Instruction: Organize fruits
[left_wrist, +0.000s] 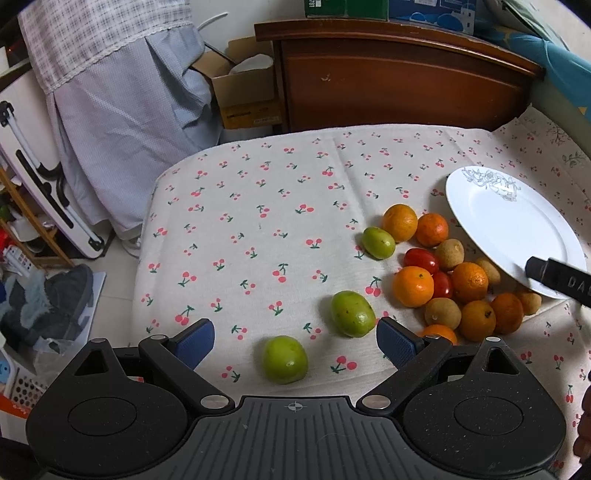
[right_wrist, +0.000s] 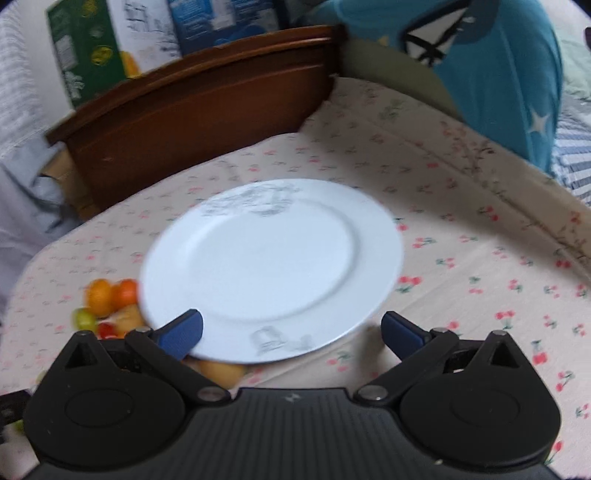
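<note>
Beside the fruit pile (left_wrist: 448, 280), the right tongs (right_wrist: 291, 330) gape around the plate (right_wrist: 271, 254), gripping nothing; the left tongs (left_wrist: 295, 341) gape, empty, over a green fruit (left_wrist: 285, 359).

The black finger (left_wrist: 557, 281) of the other gripper shows the white letters "DA". No other words can be read.

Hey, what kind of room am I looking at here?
Probably a bedroom at home: a wooden headboard, a blue pillow, and fruit and a white plate on a cherry-print cloth.
</note>
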